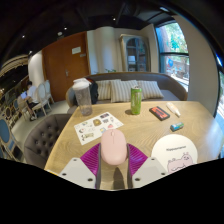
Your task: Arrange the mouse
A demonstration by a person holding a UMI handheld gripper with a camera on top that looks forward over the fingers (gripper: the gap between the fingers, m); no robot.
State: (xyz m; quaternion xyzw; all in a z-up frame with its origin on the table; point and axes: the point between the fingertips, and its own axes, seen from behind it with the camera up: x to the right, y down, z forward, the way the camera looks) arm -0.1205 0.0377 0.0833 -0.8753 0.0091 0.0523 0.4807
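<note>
Gripper view. Gripper (113,168) low over a wooden table (140,128), fingers pointing away from the camera. Purple pads (93,160) visible on the inner faces of both fingers. Pink mouse (113,149) sits between the fingers, long axis running near to far, its far end reaching past the fingertips. Both pads appear to lie against the sides of the mouse with no gap seen at either side: jaws clenched on the mouse. Whether the mouse rests on the table or is lifted off it: cannot tell.

Right of the mouse, just beside the right finger: a round white mat (177,154) with a small printed figure. Left and farther: a white sheet with pictures (97,125), lying flat. Beyond the sheet, at the far left of the table: a clear pitcher (82,97), upright. Far centre: a green can (136,100), upright, well apart from the mouse. Right of the can: a dark flat packet (159,113), then a white stick-like object (174,109), and nearer, a small teal item (176,127).

Behind the table: a grey sofa (120,84) with cushions. Window (172,50) far right.
</note>
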